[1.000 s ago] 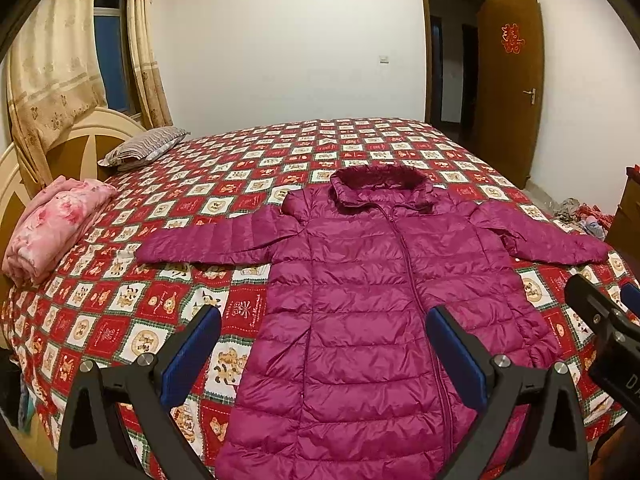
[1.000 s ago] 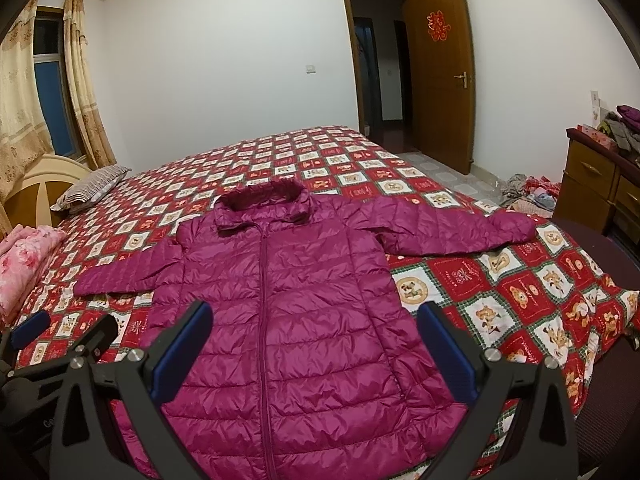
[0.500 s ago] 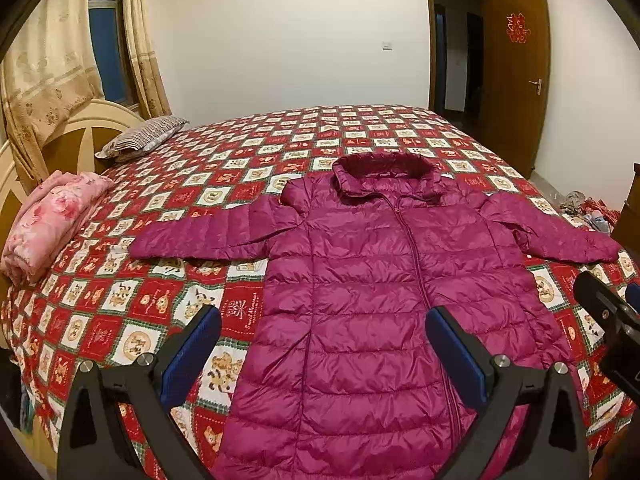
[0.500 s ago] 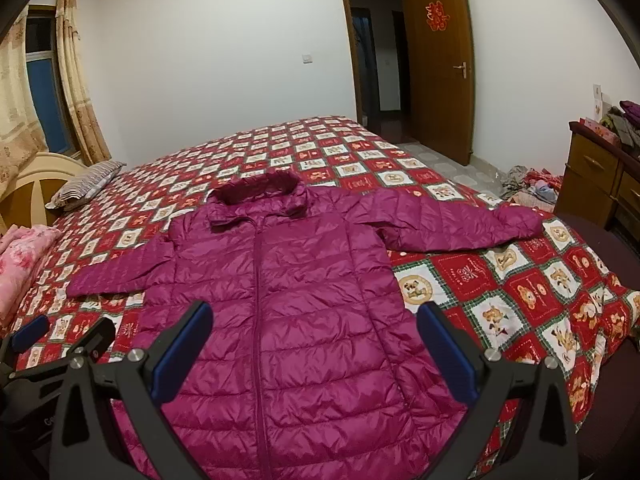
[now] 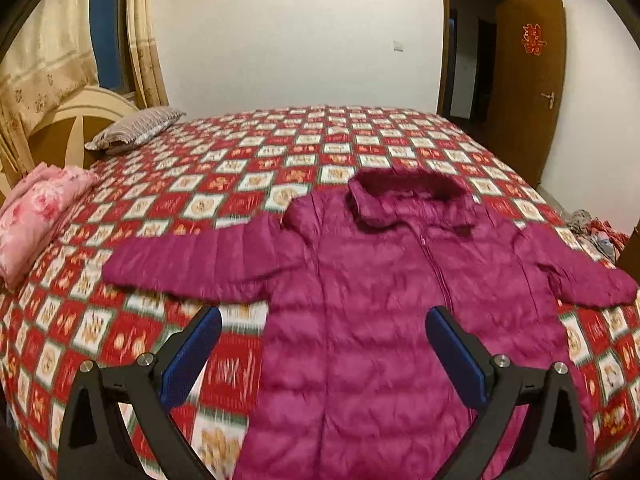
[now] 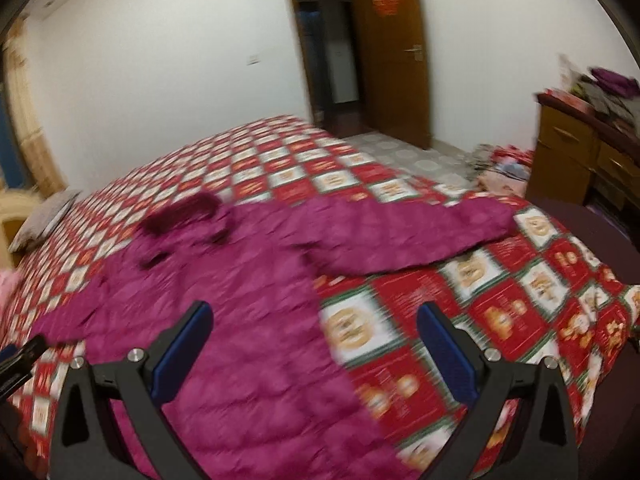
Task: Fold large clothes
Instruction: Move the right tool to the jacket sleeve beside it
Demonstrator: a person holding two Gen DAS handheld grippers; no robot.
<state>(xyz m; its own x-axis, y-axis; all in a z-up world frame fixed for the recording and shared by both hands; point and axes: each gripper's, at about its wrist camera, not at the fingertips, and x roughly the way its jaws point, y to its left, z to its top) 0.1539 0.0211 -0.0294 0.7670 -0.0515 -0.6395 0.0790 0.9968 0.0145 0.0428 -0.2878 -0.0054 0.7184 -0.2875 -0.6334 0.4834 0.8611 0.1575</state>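
A magenta quilted hooded jacket [image 5: 380,300] lies flat, front up, on the bed, both sleeves spread out; it also shows in the right wrist view [image 6: 248,300]. My left gripper [image 5: 320,344] is open and empty, hovering over the jacket's left side near the left sleeve [image 5: 192,260]. My right gripper [image 6: 314,340] is open and empty, above the jacket's right edge below the right sleeve [image 6: 408,236]. The tip of the left gripper [image 6: 20,356] shows at the right wrist view's left edge.
The bed has a red and white checked quilt [image 5: 260,168]. A folded pink blanket [image 5: 32,216] and a striped pillow [image 5: 136,128] lie at the headboard. A wooden dresser [image 6: 580,160], clothes on the floor [image 6: 500,164] and an open door [image 6: 388,52] are to the right.
Both grippers moved forward over the jacket. The left view swung towards the left sleeve, the right view swung right towards the right sleeve. Both stay open.
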